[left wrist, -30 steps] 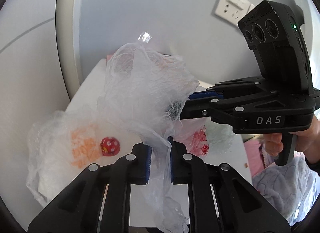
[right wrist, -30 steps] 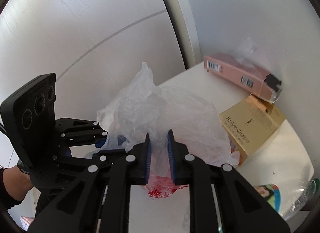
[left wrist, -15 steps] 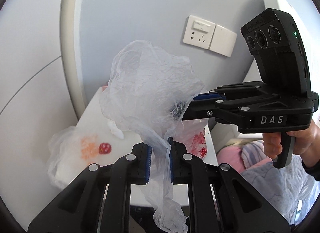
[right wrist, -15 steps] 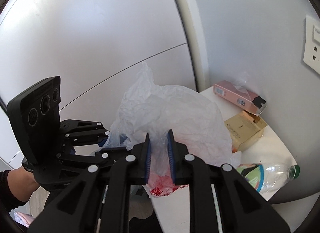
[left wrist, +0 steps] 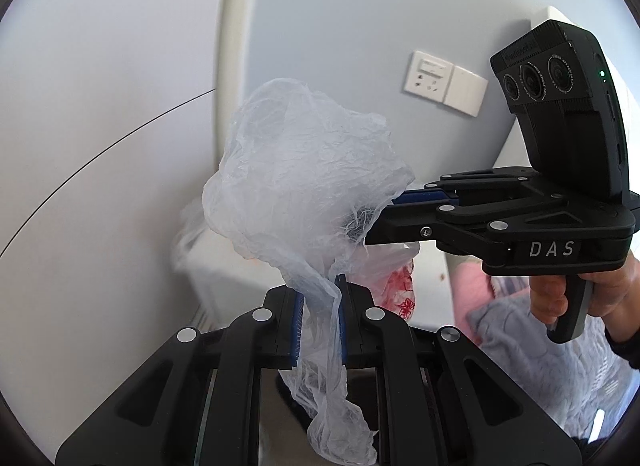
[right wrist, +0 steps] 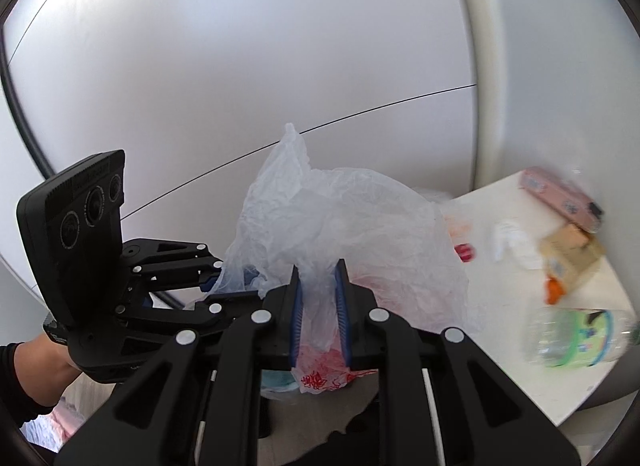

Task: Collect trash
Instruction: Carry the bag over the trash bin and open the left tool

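Crinkled translucent plastic bag (left wrist: 304, 169), jaws pinching film.

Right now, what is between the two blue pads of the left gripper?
A twisted strip of the thin clear plastic bag is clamped in the left gripper, seen in the left wrist view. The right gripper pinches the same bag.

The plastic bottle (right wrist: 576, 338) and boxes (right wrist: 570, 262) are motion-blurred, labels unreadable.

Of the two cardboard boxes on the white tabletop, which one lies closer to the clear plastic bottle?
The tan box: it sits just above the bottle in the right wrist view, while the pink box lies beyond it against the wall.
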Demonstrator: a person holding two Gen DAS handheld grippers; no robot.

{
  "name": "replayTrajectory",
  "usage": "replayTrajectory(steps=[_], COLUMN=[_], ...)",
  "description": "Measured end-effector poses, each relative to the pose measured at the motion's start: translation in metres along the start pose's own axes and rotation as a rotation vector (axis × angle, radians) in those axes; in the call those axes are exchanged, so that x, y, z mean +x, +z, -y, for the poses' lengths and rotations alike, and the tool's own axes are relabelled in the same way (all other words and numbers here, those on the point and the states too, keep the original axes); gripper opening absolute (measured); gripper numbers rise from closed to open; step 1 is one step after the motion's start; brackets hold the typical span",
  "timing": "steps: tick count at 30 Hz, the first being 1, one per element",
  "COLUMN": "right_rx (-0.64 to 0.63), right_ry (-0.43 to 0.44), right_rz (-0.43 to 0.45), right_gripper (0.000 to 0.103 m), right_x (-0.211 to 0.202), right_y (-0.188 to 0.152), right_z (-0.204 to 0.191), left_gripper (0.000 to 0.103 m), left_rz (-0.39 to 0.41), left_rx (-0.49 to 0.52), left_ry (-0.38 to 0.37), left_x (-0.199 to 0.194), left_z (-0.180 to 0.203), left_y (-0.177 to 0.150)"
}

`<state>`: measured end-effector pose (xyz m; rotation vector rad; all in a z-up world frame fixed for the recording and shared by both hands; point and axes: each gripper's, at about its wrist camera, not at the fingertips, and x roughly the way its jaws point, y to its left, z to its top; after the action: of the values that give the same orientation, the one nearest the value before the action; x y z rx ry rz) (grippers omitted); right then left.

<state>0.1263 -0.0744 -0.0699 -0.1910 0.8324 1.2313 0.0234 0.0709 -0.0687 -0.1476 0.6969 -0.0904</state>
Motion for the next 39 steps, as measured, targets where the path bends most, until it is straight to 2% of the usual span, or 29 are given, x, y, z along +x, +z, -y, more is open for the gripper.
replayTrajectory(steps=[4,8,14,17,25,32,39], right_rx=[-0.017,-0.019,-0.018,-0.023,0.018,0.04,0.047], right_ry=[0.045,0.101,0.161,0.171,0.174,0.159,0.149], right_rz=[-0.044,-0.109,-0.225,-0.285,-0.411,-0.478,-0.544], right_gripper=[0.016,0.016,0.016,0.016,0.016,0.016,0.016], right_x=[0.033,0.083,0.161,0.198,0.28,0.325,0.36], right_y=[-0.01,-0.028,-0.053,-0.067,-0.093,-0.112,-0.14], right_z=[-0.03,-0.052,-0.064,-0.068,-0.057,-0.042,-0.054], left_gripper=[0.012,0.012,0.012,0.012,0.012,0.012,0.012], left_rz=[-0.031,-0.081,-0.156,-0.203,-0.304,-0.378,-0.449], left_rx=[-0.056,-0.125,-0.233,-0.293,-0.384,-0.41,-0.434], left_ry=[0.05,0.095,0.137,0.153,0.149,0.134,0.119], left_x=[-0.017,-0.023,-0.017,-0.004,0.037,0.078,0.11], left_z=[-0.024,-0.05,-0.09,-0.11,-0.158,-0.184,-0.198], left_y=[-0.037,-0.078,-0.136,-0.166,-0.217,-0.247,-0.274])
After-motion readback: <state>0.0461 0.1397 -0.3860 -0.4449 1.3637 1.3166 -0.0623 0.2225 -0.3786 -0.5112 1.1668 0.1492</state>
